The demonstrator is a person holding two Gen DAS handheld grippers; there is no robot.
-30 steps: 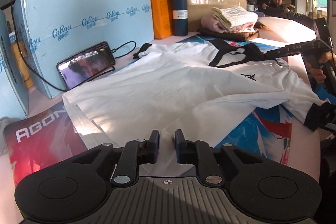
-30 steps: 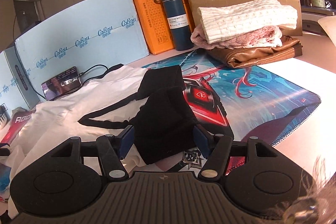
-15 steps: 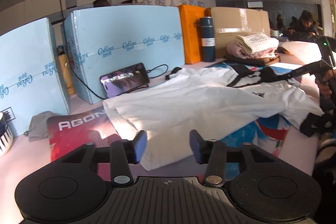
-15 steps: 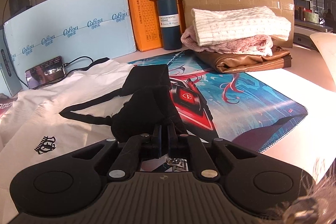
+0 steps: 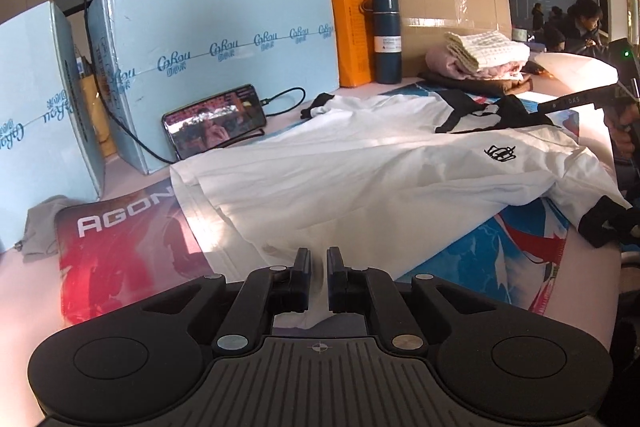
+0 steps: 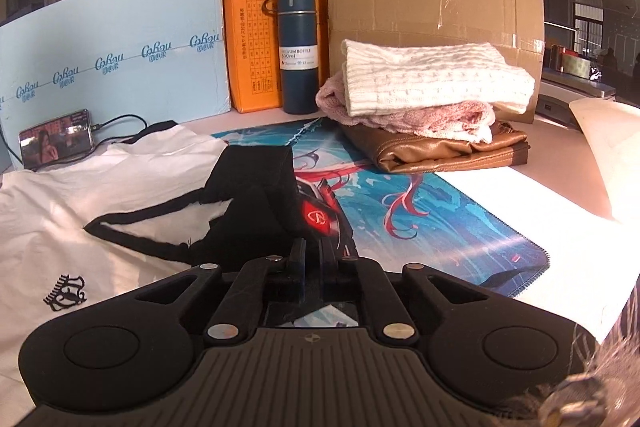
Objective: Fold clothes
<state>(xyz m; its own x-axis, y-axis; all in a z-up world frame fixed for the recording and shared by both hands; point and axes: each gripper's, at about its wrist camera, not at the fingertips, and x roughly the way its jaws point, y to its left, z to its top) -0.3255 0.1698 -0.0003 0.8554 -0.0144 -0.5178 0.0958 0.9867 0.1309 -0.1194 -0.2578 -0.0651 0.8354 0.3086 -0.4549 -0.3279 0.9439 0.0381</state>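
Leftmost in the left wrist view stand two pale blue boards [image 5: 208, 47], with a phone [image 5: 214, 127] propped against the nearer one and a red AGON mat [image 5: 132, 239] lying in front. The white T-shirt [image 5: 360, 179] spreads across the table from that mat toward the right, its hem at the near side. The left gripper [image 5: 318, 263] has its fingers drawn close together with a fold of the white hem pinched between them. Farther right in this view, the right gripper [image 5: 576, 97] reaches in over the shirt's black collar area, and a black sleeve cuff [image 5: 604, 223] hangs at the table edge; neither shows in the other camera.

From the right wrist view, the phone [image 6: 56, 139] sits far left, then the T-shirt [image 6: 72, 211] with its small black emblem [image 6: 66, 293] and black neckline. The right gripper [image 6: 313, 255] is closed narrow on the black fabric [image 6: 248, 195] of the shirt. Only this view gives a clear look at the blue patterned mat [image 6: 432, 227], the dark blue bottle [image 6: 298, 51] before the orange box [image 6: 252, 35], and the folded clothes [image 6: 428, 99] stacked in front of the cardboard box [image 6: 432, 3].
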